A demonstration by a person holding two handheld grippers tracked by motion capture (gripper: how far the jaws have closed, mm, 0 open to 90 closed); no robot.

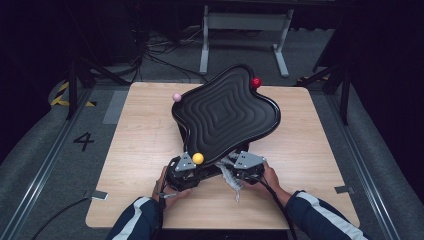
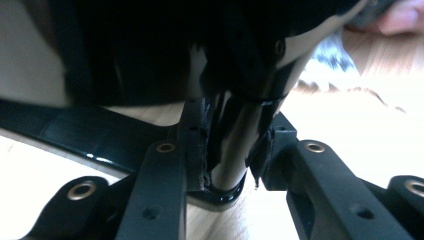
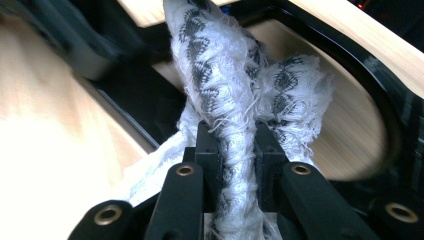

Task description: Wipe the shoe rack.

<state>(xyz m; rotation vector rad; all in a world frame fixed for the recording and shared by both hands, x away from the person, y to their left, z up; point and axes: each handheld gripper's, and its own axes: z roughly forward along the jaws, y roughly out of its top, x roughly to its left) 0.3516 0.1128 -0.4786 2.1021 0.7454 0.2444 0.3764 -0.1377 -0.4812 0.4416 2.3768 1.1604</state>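
While the person holds the big black wavy tray (image 1: pixel 226 112) tilted up over the middle of the wooden table (image 1: pixel 140 150), the work looks like wiping it with a cloth. At the tray's near left corner, the left gripper (image 1: pixel 183 172) has its jaws pinching one of the tray's legs, close under the yellow ball (image 1: pixel 198 158); the left gripper view shows the rod between the pads. Just to the right, the right gripper (image 3: pixel 235 145) keeps its jaws pressed on a twisted white and grey cloth (image 3: pixel 225 90), which sits by the near edge, under the tray. I judge the wiping is in progress: the ribbed top looks clean, but how much of the underside is left I cannot tell. A pink ball (image 1: pixel 176 96) and a red ball (image 1: pixel 256 82) mark the far corners.
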